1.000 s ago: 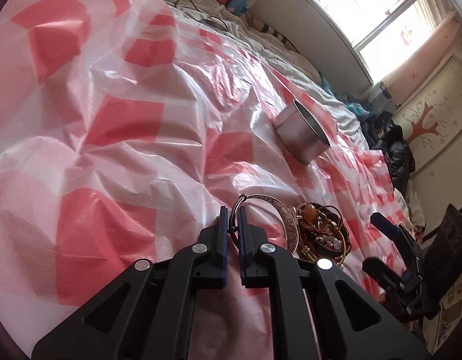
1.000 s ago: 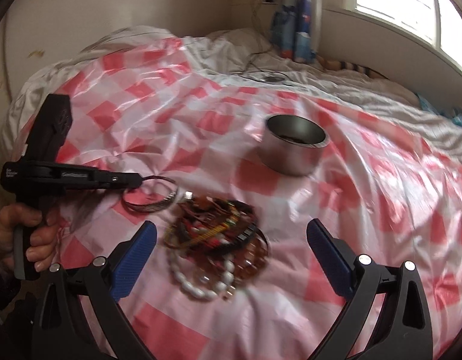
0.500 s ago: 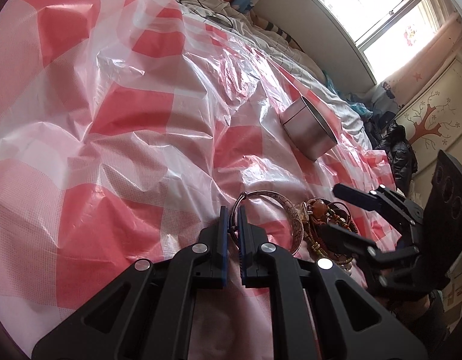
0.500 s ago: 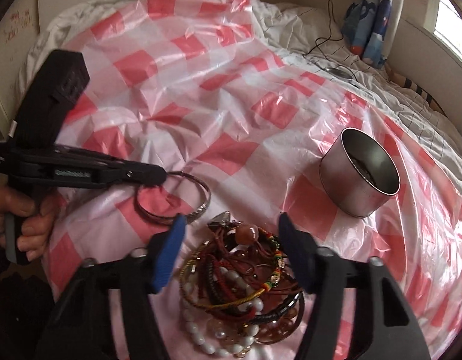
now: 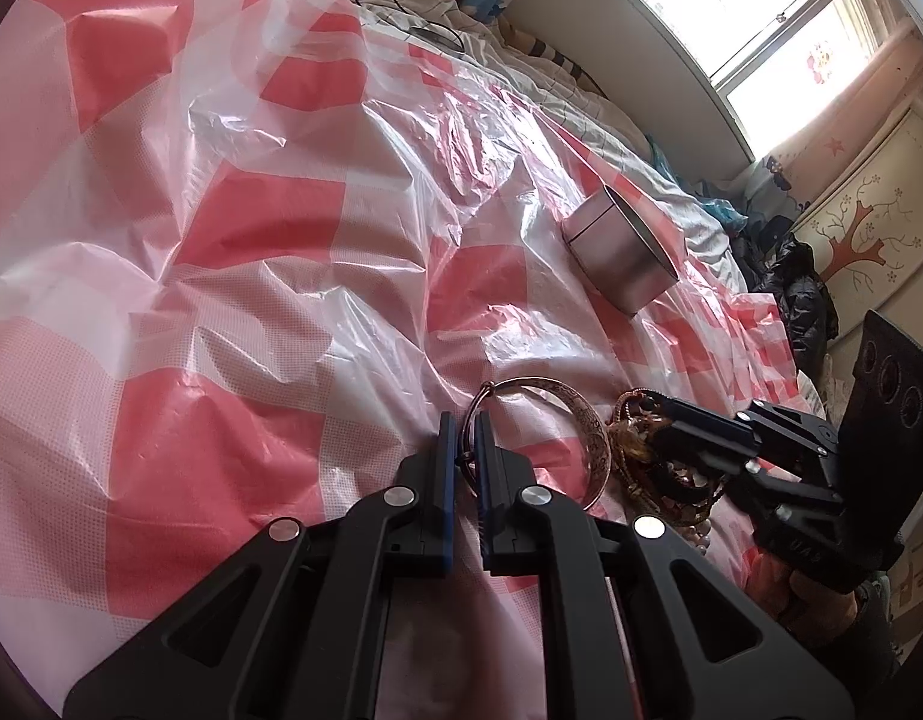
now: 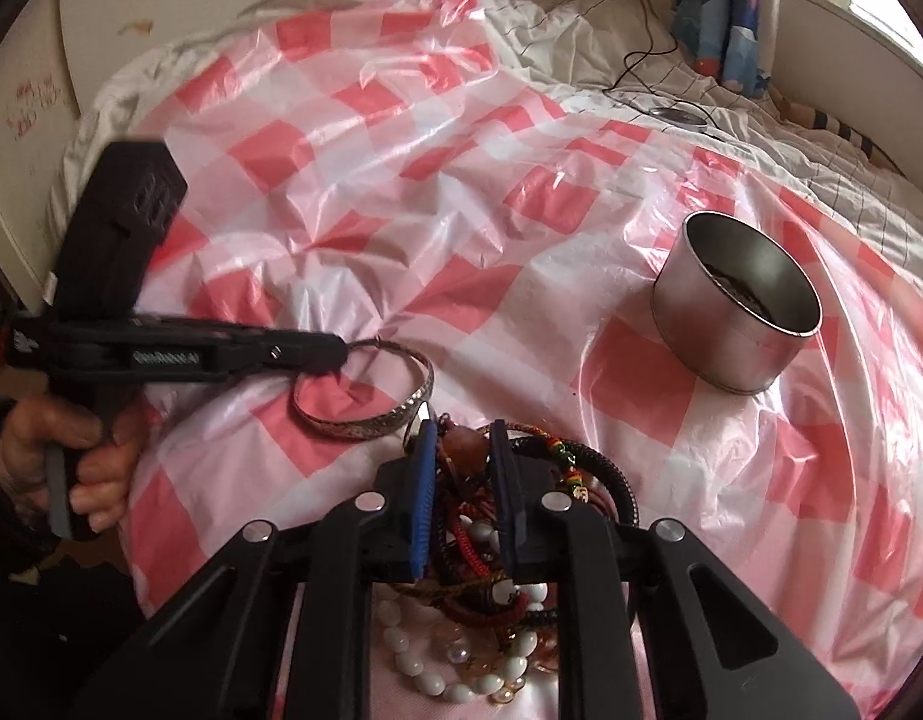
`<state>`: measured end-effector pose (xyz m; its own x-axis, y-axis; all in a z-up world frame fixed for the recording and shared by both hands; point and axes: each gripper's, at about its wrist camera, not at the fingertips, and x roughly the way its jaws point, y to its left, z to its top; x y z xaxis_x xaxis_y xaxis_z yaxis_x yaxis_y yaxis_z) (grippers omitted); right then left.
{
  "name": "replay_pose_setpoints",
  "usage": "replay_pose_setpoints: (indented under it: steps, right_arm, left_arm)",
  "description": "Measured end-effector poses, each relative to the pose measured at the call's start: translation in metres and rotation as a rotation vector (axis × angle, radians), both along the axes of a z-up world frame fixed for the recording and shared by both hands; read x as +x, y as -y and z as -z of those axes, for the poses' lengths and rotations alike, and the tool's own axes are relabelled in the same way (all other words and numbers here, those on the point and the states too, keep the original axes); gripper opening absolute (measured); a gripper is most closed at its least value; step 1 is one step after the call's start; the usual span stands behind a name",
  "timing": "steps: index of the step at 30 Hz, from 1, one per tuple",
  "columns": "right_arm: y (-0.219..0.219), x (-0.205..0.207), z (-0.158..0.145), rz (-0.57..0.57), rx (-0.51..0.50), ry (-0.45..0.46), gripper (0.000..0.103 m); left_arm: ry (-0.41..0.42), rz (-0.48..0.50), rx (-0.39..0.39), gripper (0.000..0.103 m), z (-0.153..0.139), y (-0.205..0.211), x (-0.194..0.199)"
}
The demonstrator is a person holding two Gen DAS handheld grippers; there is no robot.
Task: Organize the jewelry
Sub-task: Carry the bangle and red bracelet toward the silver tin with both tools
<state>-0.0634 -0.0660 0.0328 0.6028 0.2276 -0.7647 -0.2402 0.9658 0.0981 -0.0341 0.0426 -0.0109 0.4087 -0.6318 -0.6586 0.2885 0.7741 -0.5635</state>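
Observation:
My left gripper (image 5: 464,420) is shut on the near rim of a silver bangle (image 5: 587,420), which lies flat on the red-and-white checked plastic sheet (image 5: 281,210). The right wrist view has the same left gripper (image 6: 335,354) and bangle (image 6: 371,426) at centre left. A tangled pile of bead and cord bracelets (image 6: 473,540) lies beside the bangle. My right gripper (image 6: 461,429) is down in that pile, jaws closing tight with red cords and an orange bead pinched between the blue pads. From the left wrist, the right gripper (image 5: 647,402) reaches over the pile (image 5: 659,480). An open round metal tin (image 6: 737,324) stands farther back on the right.
The sheet covers a soft, rumpled bed with white bedding past its far edge. A small round device with a black cable (image 6: 680,115) and a blue patterned item (image 6: 725,18) lie at the back. Dark clothes (image 5: 791,294) are piled beyond the bed by the wall.
My right gripper moved forward and down over the bracelet pile, and its jaws went from wide open to shut on the bracelets. The left gripper kept still, holding the bangle.

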Motion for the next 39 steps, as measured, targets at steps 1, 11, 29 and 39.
replay_pose_setpoints:
  steps: [1, 11, 29, 39]
  right_arm:
    - [0.004, -0.002, -0.003, 0.016, 0.033, 0.012, 0.004]
    - [0.038, -0.007, -0.022, 0.099, 0.263, 0.060, 0.005]
    - [0.001, -0.003, 0.000, 0.021, 0.001, 0.018, 0.006]
    - [0.080, -0.045, -0.045, 0.148, 0.636, 0.222, 0.006]
  left_arm:
    - [0.000, 0.000, 0.000, 0.006, 0.000, 0.000, 0.000]
    - [-0.001, 0.001, 0.001, 0.006, 0.000, 0.001, 0.000]
    - [0.003, 0.008, -0.008, 0.006, 0.000, 0.001, -0.001]
    - [0.014, 0.018, -0.107, 0.006, -0.033, -0.009, -0.006]
